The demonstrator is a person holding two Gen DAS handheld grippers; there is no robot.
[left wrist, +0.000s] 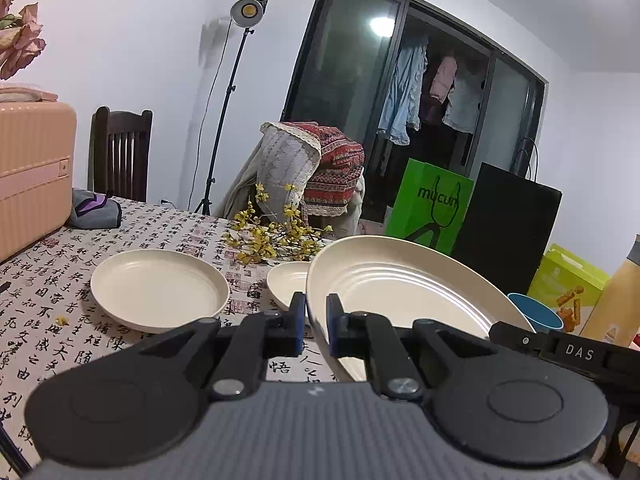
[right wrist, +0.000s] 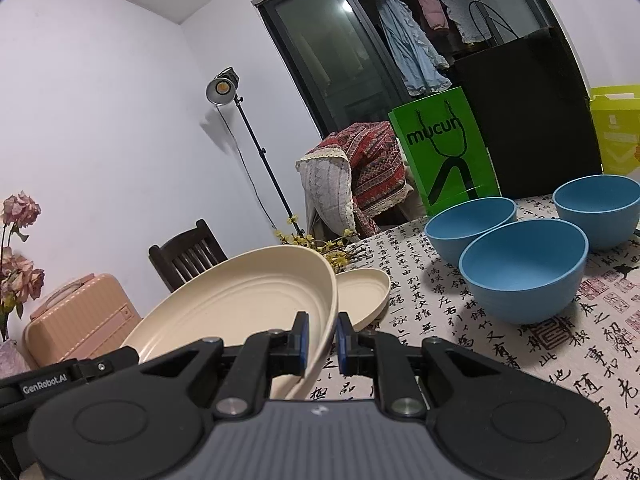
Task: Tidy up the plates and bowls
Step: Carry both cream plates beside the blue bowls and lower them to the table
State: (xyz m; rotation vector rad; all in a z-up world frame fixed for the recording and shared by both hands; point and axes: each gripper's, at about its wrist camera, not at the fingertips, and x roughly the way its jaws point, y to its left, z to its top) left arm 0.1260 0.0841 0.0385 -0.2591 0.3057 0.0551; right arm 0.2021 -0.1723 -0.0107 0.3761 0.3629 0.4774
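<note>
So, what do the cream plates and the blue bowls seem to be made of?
The lifted cream plate looks like matte plastic or melamine, possibly a fibre composite: dull even sheen, moulded concentric ridges, thin rim. The blue bowls share that flat, unglazed-looking finish and uniform colour, so probably the same material. Ceramic cannot be ruled out by sight.

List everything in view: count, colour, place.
held plate: 1, cream, lifted, tilted, between both tongs
table plates: 2, cream, flat on the tablecloth
bowls: 3, blue, clustered on the tablecloth
tablecloth: 1, white with black calligraphy
flower sprig: 1, yellow, beyond the plates
suitcase: 1, pink, far left
paper bag: 1, green, far edge
studio light: 1, black stand, by the wall
left tongs: black, gripping the held plate's rim
right tongs: black, gripping the opposite rim
</note>
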